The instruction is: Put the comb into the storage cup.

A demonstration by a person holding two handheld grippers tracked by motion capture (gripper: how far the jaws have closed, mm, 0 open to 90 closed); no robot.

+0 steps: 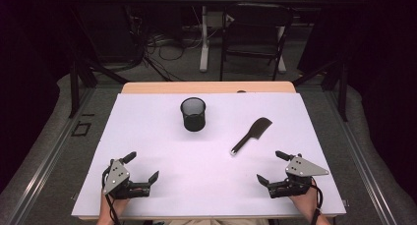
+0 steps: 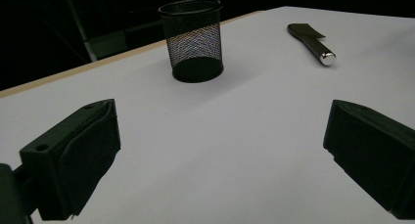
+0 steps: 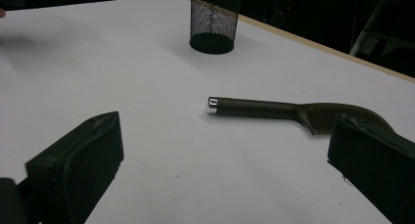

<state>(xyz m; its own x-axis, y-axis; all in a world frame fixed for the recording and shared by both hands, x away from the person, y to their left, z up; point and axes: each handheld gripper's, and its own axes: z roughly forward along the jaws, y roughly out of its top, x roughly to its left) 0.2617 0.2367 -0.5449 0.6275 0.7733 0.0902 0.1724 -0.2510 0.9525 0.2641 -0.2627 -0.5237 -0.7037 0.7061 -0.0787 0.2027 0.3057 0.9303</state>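
Tongs [image 1: 144, 165] [image 1: 269, 165] gape near unlabelled knife [image 1: 251, 135], cup [image 1: 193, 114].

In the right gripper view, the near jaw covers the far end of the dark, flat-bladed spatula-like tool [image 3: 274, 109] lying beyond the black wire-mesh cup [image 3: 215, 21], whose rim the top edge cuts off. In the high view, the person's forearms are cropped below the white table [image 1: 147, 136].

the white rectangular tabletop [image 1: 162, 151] is evenly lit from above and almost washed out; the surroundings sink into darkness. the black wire-mesh cup [image 1: 193, 114] casts a soft shadow. a small glare spot marks the dark metal spatula's [image 3: 274, 109] handle tip. gripper views look dim and grainy.
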